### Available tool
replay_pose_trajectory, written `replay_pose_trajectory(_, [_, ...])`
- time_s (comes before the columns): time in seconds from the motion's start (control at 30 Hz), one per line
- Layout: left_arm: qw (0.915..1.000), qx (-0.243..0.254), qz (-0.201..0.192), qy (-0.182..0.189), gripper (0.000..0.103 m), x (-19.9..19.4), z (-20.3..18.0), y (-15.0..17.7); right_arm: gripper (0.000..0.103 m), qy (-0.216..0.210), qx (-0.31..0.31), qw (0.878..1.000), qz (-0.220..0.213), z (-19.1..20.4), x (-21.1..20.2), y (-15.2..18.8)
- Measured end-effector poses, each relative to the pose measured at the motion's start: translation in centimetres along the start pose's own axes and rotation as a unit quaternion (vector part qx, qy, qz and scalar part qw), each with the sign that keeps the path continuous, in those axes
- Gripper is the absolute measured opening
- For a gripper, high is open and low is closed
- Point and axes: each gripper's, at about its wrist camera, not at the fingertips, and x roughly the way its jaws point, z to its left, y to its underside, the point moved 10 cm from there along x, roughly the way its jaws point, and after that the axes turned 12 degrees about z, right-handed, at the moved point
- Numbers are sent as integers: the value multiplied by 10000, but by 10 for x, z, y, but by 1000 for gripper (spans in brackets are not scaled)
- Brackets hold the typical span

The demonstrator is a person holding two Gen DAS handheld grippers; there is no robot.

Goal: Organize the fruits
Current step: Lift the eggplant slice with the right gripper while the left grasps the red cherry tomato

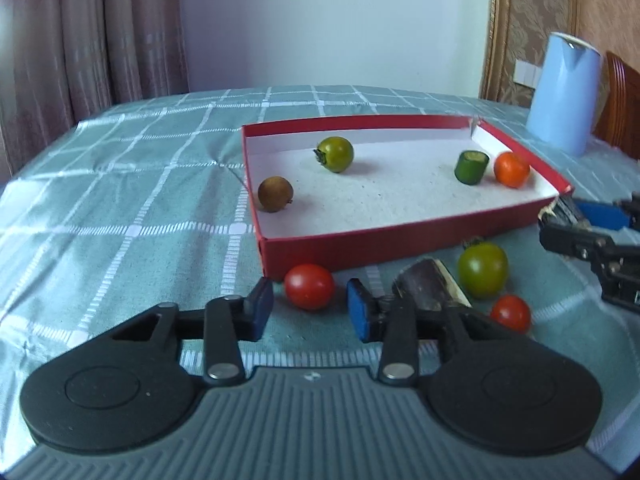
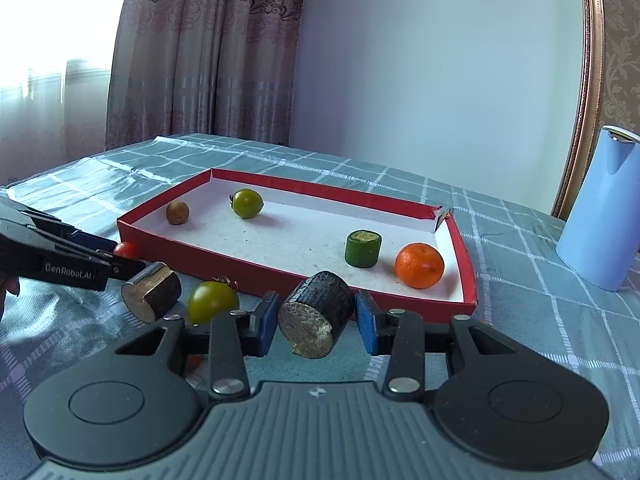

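The dark cane chunk [image 2: 316,314] lies on the checked tablecloth [image 2: 540,344] just outside the near wall of the red box [image 2: 466,252], between the blue pads of my right gripper [image 2: 318,322], which stand apart with a gap on each side, so nothing is clamped yet. It looks stiff and fairly dense, with a smooth, probably slick rind and a rough pale cut face turned toward me; I judge the best hold is across its curved sides, squarely at mid-length, since a skewed pinch could make it roll or squirt out. My left gripper [image 1: 310,306] is also spread wide, with a red cherry tomato [image 1: 309,286] lying just beyond its open pads near the box's front wall. That one should be light, soft and thin-skinned, so I would close gently on its widest part. A second cane piece [image 1: 430,286], a green tomato [image 1: 483,269] and a smaller red tomato [image 1: 511,313] rest close by on the cloth. Inside the box already sit a brown fruit [image 1: 275,194], another green tomato [image 1: 335,154], a green cylinder piece [image 1: 472,167] and an orange [image 2: 419,265]. A pale blue jug [image 2: 604,212] stands well off to the right.
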Motion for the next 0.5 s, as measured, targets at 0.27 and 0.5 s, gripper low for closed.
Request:
replay_pose_trajectory(0.27, [9999, 54, -122, 58, 23, -6, -4, 4, 40, 2, -21, 10000, -24, 0, -1, 0])
replay_pose_trajectory(0.5, [9986, 277, -437, -99, 23, -21, -16, 4, 40, 14, -43, 10000, -32, 1, 1, -1])
